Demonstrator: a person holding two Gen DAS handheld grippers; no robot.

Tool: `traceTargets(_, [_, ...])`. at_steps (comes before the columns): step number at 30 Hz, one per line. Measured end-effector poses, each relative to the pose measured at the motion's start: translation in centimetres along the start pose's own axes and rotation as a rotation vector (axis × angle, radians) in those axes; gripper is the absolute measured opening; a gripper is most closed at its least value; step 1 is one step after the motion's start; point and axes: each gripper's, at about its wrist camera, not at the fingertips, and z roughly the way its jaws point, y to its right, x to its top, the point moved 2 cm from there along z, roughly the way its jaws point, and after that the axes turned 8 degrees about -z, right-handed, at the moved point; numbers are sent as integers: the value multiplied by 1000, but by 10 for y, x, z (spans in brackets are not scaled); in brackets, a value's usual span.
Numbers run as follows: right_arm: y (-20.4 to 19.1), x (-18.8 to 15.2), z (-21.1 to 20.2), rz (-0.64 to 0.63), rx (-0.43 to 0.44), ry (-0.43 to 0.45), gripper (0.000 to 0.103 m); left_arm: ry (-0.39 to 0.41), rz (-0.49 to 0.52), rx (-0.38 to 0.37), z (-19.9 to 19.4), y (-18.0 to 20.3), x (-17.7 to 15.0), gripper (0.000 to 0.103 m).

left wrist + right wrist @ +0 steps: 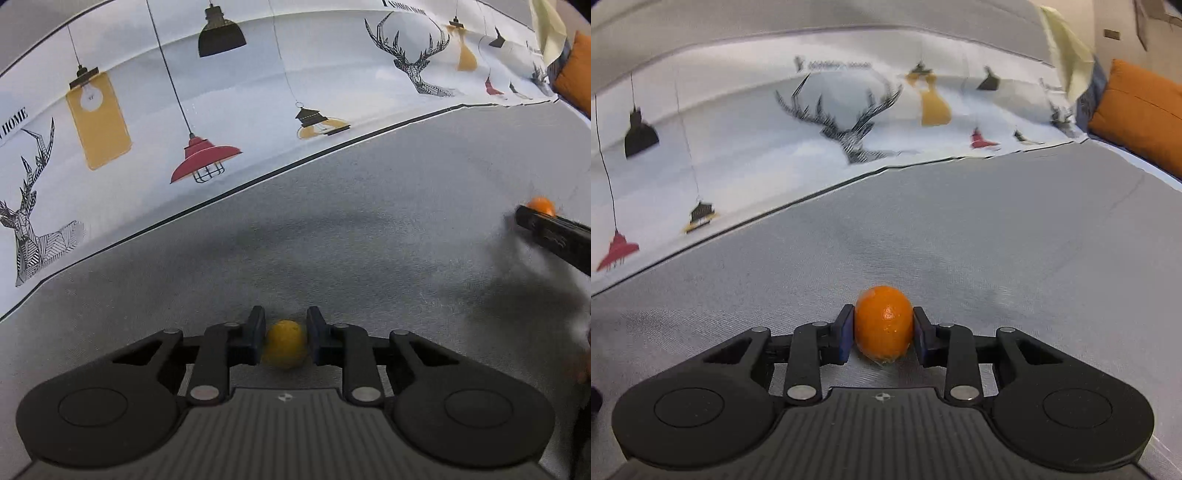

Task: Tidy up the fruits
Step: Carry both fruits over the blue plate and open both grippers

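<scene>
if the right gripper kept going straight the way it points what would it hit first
The right gripper, shut on the orange fruit, faces bare grey cloth, then probably the lamp-and-deer printed sheet; depth is unclear.

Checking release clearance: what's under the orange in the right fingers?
Grey fabric surface lies below and around the orange, which the right gripper clamps between its fingers. The spot directly beneath is covered by the fruit, so contact can't be told.
</scene>
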Motion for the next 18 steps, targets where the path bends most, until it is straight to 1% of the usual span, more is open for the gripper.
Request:
traceTargets(1, [6, -2, -1, 19, 8, 11, 33, -4, -13, 2, 1, 6, -1, 27])
traceTargets(2, [15, -4, -1, 65, 21, 16, 34, 9, 1, 26, 2, 12, -2, 27])
traceTargets(4, [29, -5, 2, 138, 85, 29, 34, 58, 32, 50, -1, 23, -6, 27])
traceTargets(5, [35, -8, 3, 168, 110, 39, 34, 64, 32, 53, -1, 24, -8, 27])
traceTargets(7, [45, -14, 3, 235, 155, 59, 34, 75, 22, 42, -1, 21, -9, 27])
traceTargets(10, [53, -18, -2, 291, 176, 78, 34, 62, -30, 25, 2, 16, -5, 27])
traceTargets(13, [49, -17, -11, 270, 158, 95, 34, 52, -96, 6, -9, 7, -6, 26])
traceTargets(15, [42, -17, -22, 239, 141, 68, 34, 53, -151, -10, -23, -2, -10, 26])
traceTargets(18, [28, -15, -50, 159, 140, 66, 34, 86, -206, -37, -47, -15, -12, 26])
